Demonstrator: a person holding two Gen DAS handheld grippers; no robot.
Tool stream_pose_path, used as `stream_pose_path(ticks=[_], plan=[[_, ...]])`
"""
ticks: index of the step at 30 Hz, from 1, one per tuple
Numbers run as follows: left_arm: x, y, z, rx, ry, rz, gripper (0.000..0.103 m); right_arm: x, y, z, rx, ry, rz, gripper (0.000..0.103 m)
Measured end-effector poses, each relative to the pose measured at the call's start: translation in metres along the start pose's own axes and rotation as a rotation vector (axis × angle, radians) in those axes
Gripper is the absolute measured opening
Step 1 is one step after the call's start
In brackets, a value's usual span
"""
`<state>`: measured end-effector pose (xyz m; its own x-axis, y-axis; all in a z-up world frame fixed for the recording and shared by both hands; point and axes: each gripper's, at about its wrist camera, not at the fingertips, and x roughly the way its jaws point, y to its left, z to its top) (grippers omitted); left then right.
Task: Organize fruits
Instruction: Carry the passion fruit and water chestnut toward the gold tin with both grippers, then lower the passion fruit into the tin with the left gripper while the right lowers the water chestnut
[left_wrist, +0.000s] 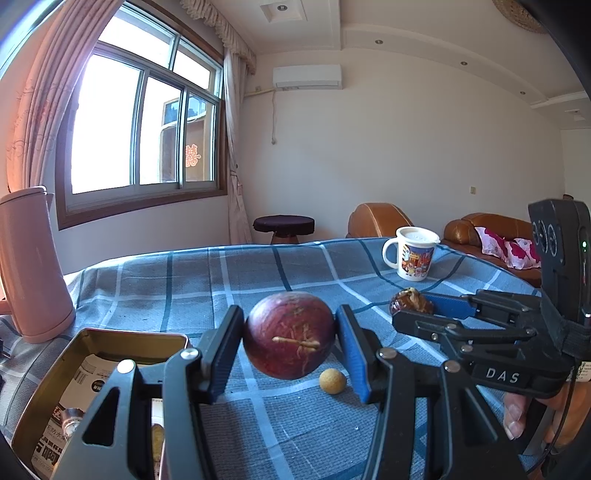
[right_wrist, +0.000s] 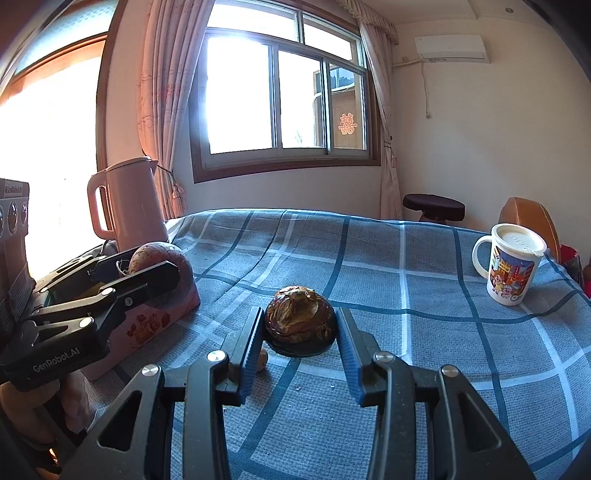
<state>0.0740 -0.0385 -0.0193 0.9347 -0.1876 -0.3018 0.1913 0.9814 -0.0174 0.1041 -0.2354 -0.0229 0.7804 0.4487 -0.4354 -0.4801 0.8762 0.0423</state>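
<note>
My left gripper (left_wrist: 290, 338) is shut on a dark red passion fruit (left_wrist: 289, 334) and holds it above the blue checked tablecloth (left_wrist: 258, 413), just right of an open gold tin box (left_wrist: 55, 369). My right gripper (right_wrist: 300, 334) is shut on a dark brown, shrivelled round fruit (right_wrist: 300, 325) that sits on or just above the cloth. That fruit also shows in the left wrist view (left_wrist: 410, 301). A small tan longan (left_wrist: 332, 381) lies on the cloth below the left gripper, and it peeks past the right gripper's left finger (right_wrist: 261, 360).
A pink kettle (right_wrist: 129, 206) stands at the back left by the window. A lidded cartoon mug (right_wrist: 511, 264) stands at the back right. The box's pink side (right_wrist: 147, 325) faces the right gripper. The box holds printed packets (left_wrist: 70, 413). Brown sofas stand beyond the table.
</note>
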Motion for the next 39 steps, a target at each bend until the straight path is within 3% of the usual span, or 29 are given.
stream_pose_path(ticks=[19, 39], plan=[[-0.013, 0.002, -0.004, 0.001, -0.016, 0.024, 0.053, 0.002, 0.006, 0.001, -0.006, -0.002, 0.012, 0.041], [-0.033, 0.044, -0.012, -0.042, 0.005, 0.096, 0.053, 0.023, 0.07, 0.01, -0.082, 0.026, 0.116, 0.042]])
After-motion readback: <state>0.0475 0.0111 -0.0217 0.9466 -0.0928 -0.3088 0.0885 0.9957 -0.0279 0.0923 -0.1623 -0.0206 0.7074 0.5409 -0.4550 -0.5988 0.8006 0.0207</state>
